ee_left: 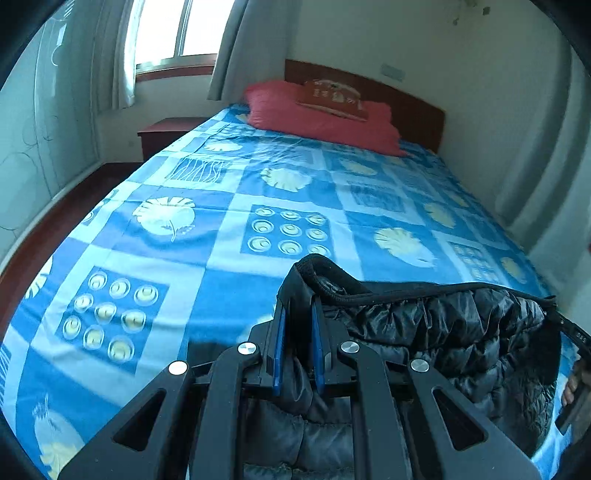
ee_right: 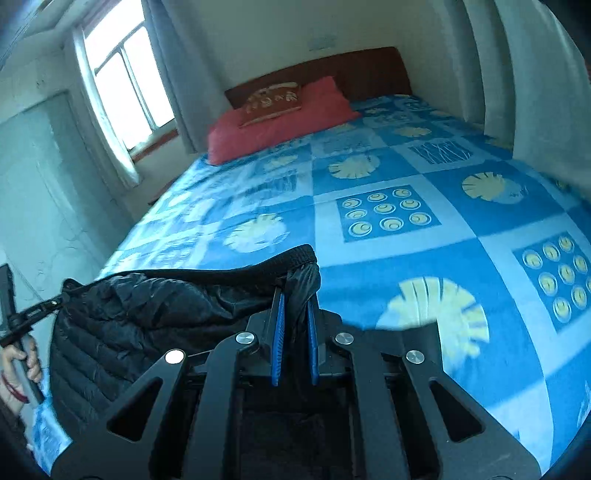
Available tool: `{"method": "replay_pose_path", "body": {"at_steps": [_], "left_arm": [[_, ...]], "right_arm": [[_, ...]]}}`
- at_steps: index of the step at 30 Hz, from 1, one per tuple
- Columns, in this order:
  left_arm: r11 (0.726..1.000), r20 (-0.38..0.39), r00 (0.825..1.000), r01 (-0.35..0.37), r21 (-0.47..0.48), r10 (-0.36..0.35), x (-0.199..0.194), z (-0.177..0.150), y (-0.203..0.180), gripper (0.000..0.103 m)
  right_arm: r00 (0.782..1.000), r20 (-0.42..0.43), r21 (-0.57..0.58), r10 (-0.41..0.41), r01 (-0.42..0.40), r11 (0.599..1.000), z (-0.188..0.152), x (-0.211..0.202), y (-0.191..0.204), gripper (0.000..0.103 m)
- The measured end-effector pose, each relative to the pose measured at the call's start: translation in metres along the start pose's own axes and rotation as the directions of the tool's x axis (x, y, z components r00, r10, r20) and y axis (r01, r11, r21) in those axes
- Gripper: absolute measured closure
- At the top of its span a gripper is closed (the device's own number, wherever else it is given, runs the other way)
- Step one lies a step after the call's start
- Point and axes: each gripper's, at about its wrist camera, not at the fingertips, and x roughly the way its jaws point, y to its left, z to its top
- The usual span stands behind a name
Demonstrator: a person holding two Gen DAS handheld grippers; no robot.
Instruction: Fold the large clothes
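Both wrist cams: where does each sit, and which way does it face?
Left wrist: on the left tongs, looking up the bed to the pillow; tongs pinch the jacket; right hand at edge.
Right wrist: on the right tongs, same direction; left hand at edge.
Shared: jacket, bed, pillow, window.

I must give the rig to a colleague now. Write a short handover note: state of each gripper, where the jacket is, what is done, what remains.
Left gripper: shut on one corner of the black quilted jacket.
Right gripper: shut on the other corner of the same edge.
Jacket: it hangs stretched between the two grippers, above the near end of the bed, over the blue patterned sheet. Its lower part is out of view.
Done: both corners are gripped and the edge is lifted.
Left: probably lay the jacket flat on the sheet and make the folds; no fold is visible yet.
The red pillow at the headboard is far from the work.
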Motion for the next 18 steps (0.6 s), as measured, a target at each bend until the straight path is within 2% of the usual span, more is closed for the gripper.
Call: {"method": "replay_pose_path", "body": {"at_steps": [5,9,10,12,13,14,16,18], "left_arm": [[0.995,-0.067,0.993,-0.095,0.039,0.098,0.055,-0.007,-0.002,0.09],[0.99,-0.128,0.982,-0.133,0.056,0.139,0.086,-0.027,0.004,0.09],[0.99,-0.144,0.98,-0.134,0.053,0.14,0.091,-0.031,0.007,0.085],[0.991,-0.138,0.982,-0.126,0.034,0.13,0.089,-0.033,0.011,0.079],[0.993,-0.134,0.984,-0.12,0.017,0.121,0.086,-0.033,0.014,0.072],[0.993,-0.128,0.985,-0.116,-0.015,0.113,0.08,-0.032,0.02,0.059],[0.991,-0.115,0.988,-0.109,-0.071,0.101,0.067,-0.031,0.035,0.046],[0.984,-0.099,0.99,-0.116,-0.136,0.103,0.053,-0.03,0.049,0.046]], "right_arm": [[0.993,-0.088,0.001,-0.084,0.085,0.996,-0.013,0.061,-0.011,0.092],[0.981,-0.155,0.021,-0.116,0.121,0.992,-0.03,0.089,-0.024,0.091],[0.979,-0.168,0.036,-0.113,0.12,0.992,-0.031,0.093,-0.027,0.089],[0.978,-0.181,0.066,-0.109,0.122,0.99,-0.03,0.093,-0.032,0.072],[0.978,-0.175,0.074,-0.116,0.13,0.989,-0.03,0.09,-0.034,0.067],[0.978,-0.164,0.08,-0.126,0.14,0.987,-0.029,0.085,-0.036,0.057],[0.981,-0.13,0.104,-0.142,0.156,0.982,-0.027,0.071,-0.041,0.053],[0.98,-0.102,0.117,-0.172,0.184,0.976,-0.026,0.057,-0.042,0.053]]}}
